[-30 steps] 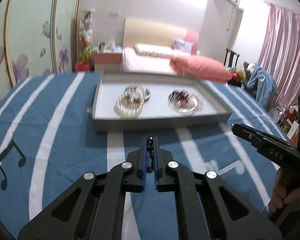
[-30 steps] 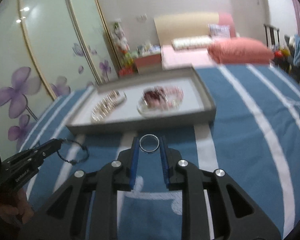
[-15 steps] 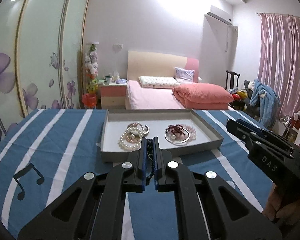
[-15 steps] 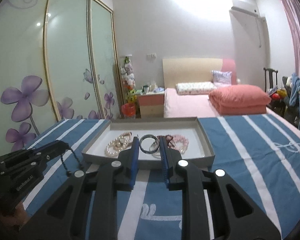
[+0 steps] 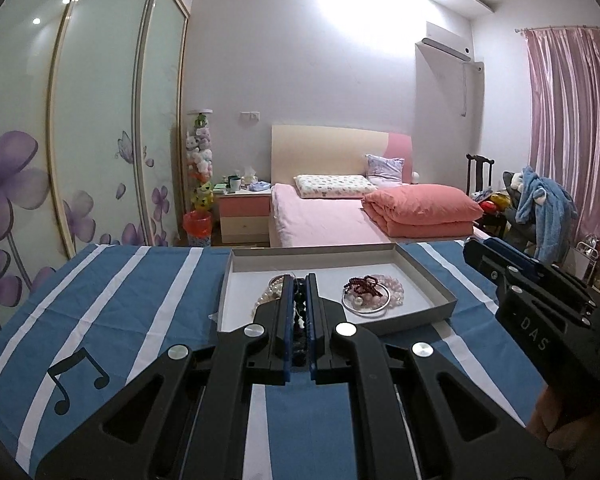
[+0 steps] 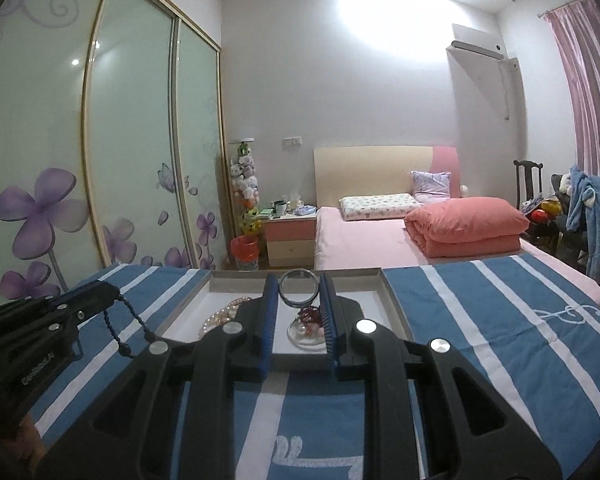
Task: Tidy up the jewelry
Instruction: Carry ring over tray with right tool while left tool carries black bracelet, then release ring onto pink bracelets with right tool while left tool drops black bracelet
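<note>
A blue-and-white striped table (image 5: 132, 312) carries a shallow grey cardboard tray (image 5: 440, 292) at frame centre, already holding pearl and pink bracelets. Left gripper (image 5: 299, 280) clenches a dark beaded strand (image 6: 120, 320); right gripper (image 6: 299, 280) grasps a silver metal ring (image 6: 299, 289). Both, I judge, remain to be placed.

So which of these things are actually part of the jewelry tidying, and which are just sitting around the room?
Part of the job:
- left gripper, shut on a dark bead string
- right gripper, shut on a silver ring
- grey tray
- pearl bracelet
- red beads on a bangle

Just lying about:
- bed
- folded quilt
- nightstand
- blue robe
</note>
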